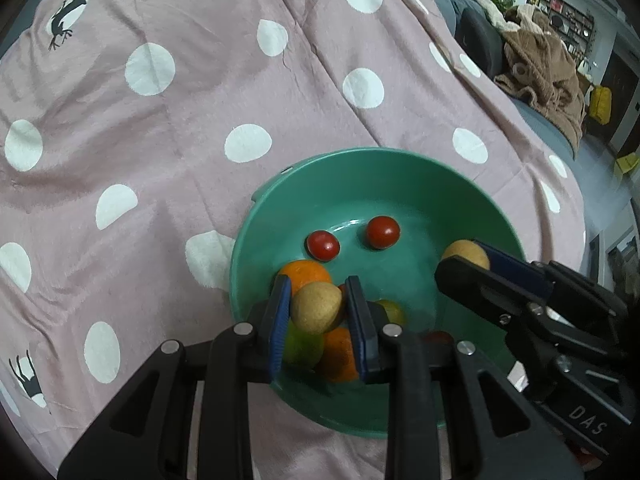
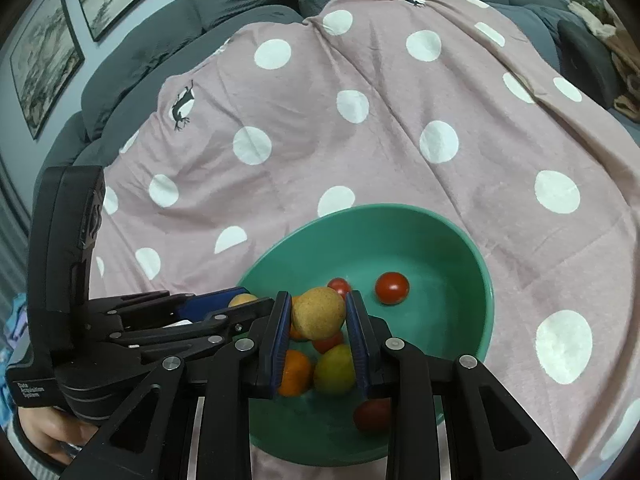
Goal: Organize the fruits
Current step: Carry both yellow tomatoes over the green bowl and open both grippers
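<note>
**Both grippers loaded over the bowl**

Left gripper (image 1: pixel 318 306): I hold one tan round fruit (image 1: pixel 316 307) pinched between its blue pads. Right gripper (image 2: pixel 317 314): narrow too, clamped on a second tan fruit (image 2: pixel 318 312). Below both sets of fingers, the green bowl (image 1: pixel 400 168) (on a pink dotted cloth (image 1: pixel 160 140)) holds oranges (image 1: pixel 306 274), a green-yellow fruit (image 2: pixel 335 368) and cherry tomatoes (image 1: pixel 383 232).

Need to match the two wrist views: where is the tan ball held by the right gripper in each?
Left wrist view: the tan ball sits at right of centre, pinched at the tip of the right gripper, over the green bowl.
Right wrist view: the same ball is at lower centre, between the blue pads.
Shared landmark: the two red tomatoes on the bowl floor.
</note>
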{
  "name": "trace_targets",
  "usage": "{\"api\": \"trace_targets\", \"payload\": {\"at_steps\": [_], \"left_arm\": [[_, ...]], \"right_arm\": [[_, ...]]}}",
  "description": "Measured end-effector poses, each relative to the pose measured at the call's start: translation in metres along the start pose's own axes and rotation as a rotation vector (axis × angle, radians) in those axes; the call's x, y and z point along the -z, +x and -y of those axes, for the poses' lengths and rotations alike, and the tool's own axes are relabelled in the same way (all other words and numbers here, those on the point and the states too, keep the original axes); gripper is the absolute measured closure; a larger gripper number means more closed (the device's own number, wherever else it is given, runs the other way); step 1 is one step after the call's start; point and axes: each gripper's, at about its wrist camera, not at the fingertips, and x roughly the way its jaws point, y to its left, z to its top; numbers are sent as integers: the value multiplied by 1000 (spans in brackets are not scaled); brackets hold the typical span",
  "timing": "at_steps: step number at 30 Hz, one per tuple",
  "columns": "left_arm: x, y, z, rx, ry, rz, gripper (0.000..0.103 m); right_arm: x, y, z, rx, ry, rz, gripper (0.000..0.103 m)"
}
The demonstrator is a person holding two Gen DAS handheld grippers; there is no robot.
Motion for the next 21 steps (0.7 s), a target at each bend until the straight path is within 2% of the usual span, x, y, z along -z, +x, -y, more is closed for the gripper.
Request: {"api": "trace_targets", "payload": {"at_steps": [15,21], "left_arm": [[0,18,3,-29,41,-68,76],[1,22,4,-33,45,-90,74]], "right_arm": [[-2,10,5,31,8,-51,74],[-2,14,3,69,-15,-84,74]]}}
